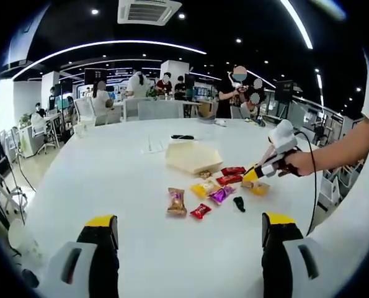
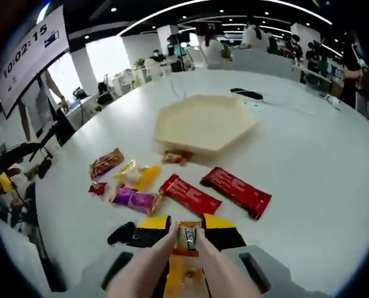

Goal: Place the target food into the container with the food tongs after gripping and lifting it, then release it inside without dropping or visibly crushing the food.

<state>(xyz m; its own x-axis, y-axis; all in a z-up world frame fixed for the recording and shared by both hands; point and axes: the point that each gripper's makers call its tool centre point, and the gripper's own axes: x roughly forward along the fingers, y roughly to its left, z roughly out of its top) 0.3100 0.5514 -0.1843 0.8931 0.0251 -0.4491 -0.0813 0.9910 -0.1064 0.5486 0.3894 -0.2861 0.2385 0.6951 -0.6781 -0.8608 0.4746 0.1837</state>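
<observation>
A cream hexagonal container sits on the white table, with wrapped snacks scattered in front of it. My right gripper is shut on a pair of beige food tongs. The tong tips pinch an orange snack packet low over the table, just short of two red bars. In the left gripper view, a person's hand holds the right gripper over the right end of the snack pile. My left gripper stands open above bare table, well short of the snacks.
Loose on the table lie a purple packet, a yellow one, a brown one, a small red one and a black piece. One small snack touches the container's near edge. People stand at desks beyond the table.
</observation>
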